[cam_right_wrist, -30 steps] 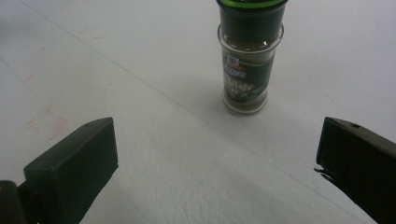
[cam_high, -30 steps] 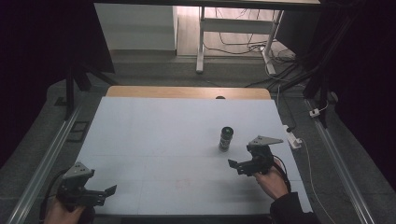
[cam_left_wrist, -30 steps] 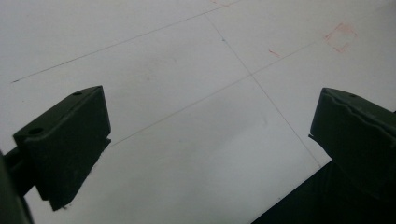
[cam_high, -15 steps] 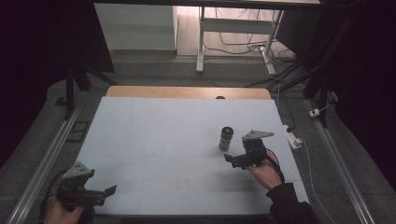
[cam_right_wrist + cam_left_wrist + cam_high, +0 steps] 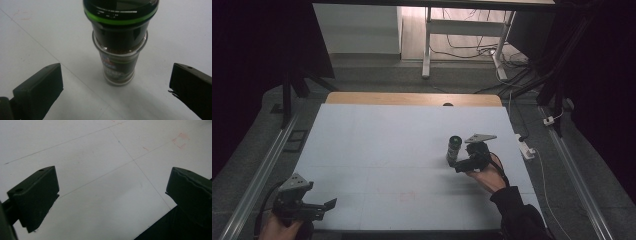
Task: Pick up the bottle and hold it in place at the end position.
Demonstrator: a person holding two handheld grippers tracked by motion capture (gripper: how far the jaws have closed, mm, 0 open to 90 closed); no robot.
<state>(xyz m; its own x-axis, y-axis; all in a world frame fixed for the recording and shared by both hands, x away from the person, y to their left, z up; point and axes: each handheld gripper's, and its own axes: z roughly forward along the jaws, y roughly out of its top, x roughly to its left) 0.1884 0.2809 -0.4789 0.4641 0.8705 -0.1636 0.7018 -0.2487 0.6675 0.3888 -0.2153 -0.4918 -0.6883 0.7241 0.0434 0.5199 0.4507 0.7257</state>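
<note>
A spice jar (image 5: pixel 453 148) with a black lid, a green ring and a label stands upright on the white table (image 5: pixel 377 150), right of centre. My right gripper (image 5: pixel 457 165) is open just in front of it, jaws spread wide and pointing at it. In the right gripper view the spice jar (image 5: pixel 120 42) rises close ahead of the right gripper (image 5: pixel 115 87), between the lines of the two jaws, untouched. My left gripper (image 5: pixel 326 207) is open at the near left corner, with nothing between its jaws. The left gripper (image 5: pixel 110 202) hangs over bare table near the front edge.
Thin pencil lines and a faint red square (image 5: pixel 407 197) mark the table top. A wooden strip (image 5: pixel 412 98) runs along the far edge. Metal rails (image 5: pixel 262 170) flank both sides, and a white power strip (image 5: pixel 525 146) lies off the right edge.
My right gripper has moved forward and left, closing on the spice jar from the near right. The left gripper has stayed where it was.
</note>
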